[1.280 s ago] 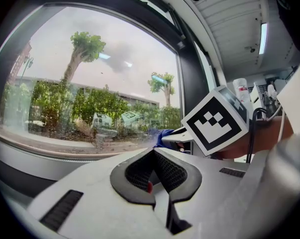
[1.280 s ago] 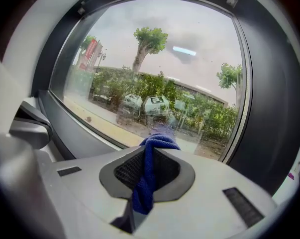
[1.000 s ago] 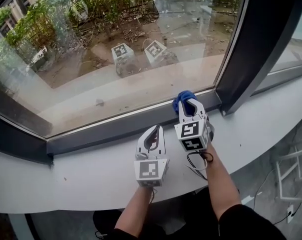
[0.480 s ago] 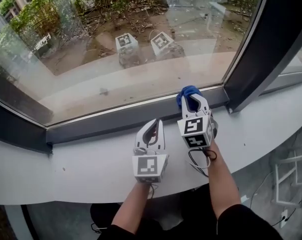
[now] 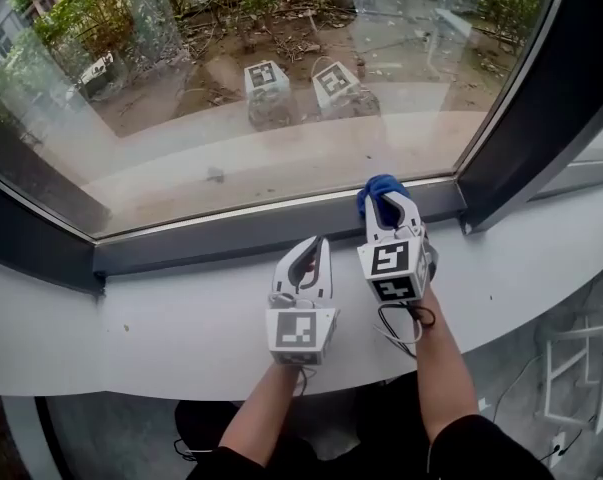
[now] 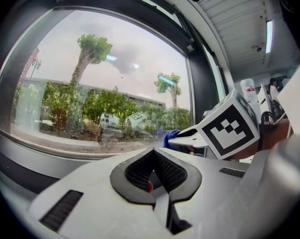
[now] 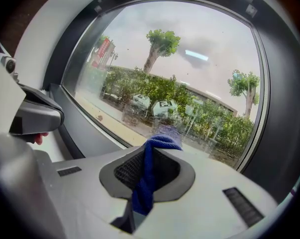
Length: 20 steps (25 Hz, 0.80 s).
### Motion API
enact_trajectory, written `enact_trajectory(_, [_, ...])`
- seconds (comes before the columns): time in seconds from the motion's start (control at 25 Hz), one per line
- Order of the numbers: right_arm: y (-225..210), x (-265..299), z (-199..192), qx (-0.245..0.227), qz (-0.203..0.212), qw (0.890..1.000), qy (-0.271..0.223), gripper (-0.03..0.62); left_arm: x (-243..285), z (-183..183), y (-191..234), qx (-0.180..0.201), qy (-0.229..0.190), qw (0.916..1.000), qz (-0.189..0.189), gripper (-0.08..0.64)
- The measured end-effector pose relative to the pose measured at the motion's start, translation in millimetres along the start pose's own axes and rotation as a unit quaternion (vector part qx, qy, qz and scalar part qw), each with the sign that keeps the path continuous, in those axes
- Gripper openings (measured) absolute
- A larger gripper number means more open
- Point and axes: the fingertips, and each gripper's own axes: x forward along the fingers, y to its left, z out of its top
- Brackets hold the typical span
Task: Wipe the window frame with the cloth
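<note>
The right gripper [image 5: 386, 201] is clamping the blue cloth [image 5: 377, 187] and pressing it against the dark lower window frame [image 5: 231, 240] near its right corner, while the left gripper [image 5: 310, 250], jaws together and empty, is sitting over the white sill [image 5: 171, 330].

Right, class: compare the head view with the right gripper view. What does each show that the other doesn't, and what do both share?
Only the head view: the person's forearms and the bare earth outside. Only the right gripper view: sky, a tall tree, and the cloth running down between the shut jaws of the right gripper. Both: the blue cloth, the glass, the dark window frame and the left gripper.
</note>
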Motion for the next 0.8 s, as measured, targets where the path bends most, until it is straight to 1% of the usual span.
enact_trajectory(0.16, [7, 0, 3, -0.008, 0.007, 1.0, -0.005, 0.023, -1, 1, -3, -0.007, -0.003, 1.0, 0.001, 0.005])
enact_trajectory(0.52, [17, 1, 7, -0.017, 0.02, 1.0, -0.012, 0.023, -3, -2, 2, -0.005, 0.0, 1.0, 0.007, 0.005])
enact_trajectory(0.8, [20, 2, 9, -0.024, 0.019, 0.999, -0.014, 0.023, -8, -1, 8, -0.002, 0.001, 0.9999, 0.011, 0.005])
